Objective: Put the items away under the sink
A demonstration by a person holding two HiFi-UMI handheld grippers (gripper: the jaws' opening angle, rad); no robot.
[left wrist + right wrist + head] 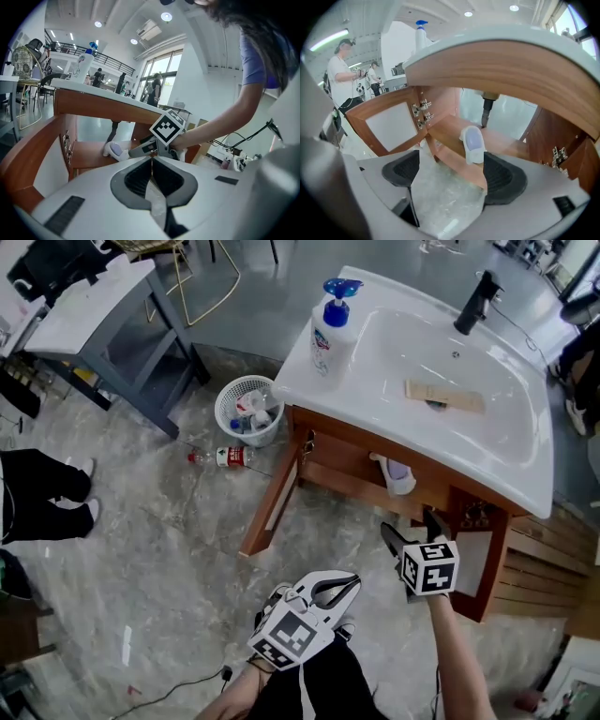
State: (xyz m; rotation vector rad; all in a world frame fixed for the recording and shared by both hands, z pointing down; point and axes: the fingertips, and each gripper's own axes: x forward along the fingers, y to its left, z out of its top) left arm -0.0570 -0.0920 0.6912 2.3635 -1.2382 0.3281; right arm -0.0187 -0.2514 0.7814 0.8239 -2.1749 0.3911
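A white, rounded plastic item with a pale lilac face (398, 474) is seen lying on the brown wooden shelf (352, 465) under the white ceramic sink (305, 381), near the shelf's front edge. In the right gripper view the item is shown close ahead with its lilac face turned up, and a dark drain pipe (486, 110) is made out behind it; in the head view that pipe is hidden by the basin. The right gripper (452, 173) is held with its jaws wide apart and nothing between them. The left gripper (152, 161) is held nearer the person's body, its jaws closed together on nothing. The wooden cabinet doors (272, 502) are swung open, so the shelf front is left unobstructed. Only in the head view is the basin's inside shown, where a pale wooden block (445, 397) lies.
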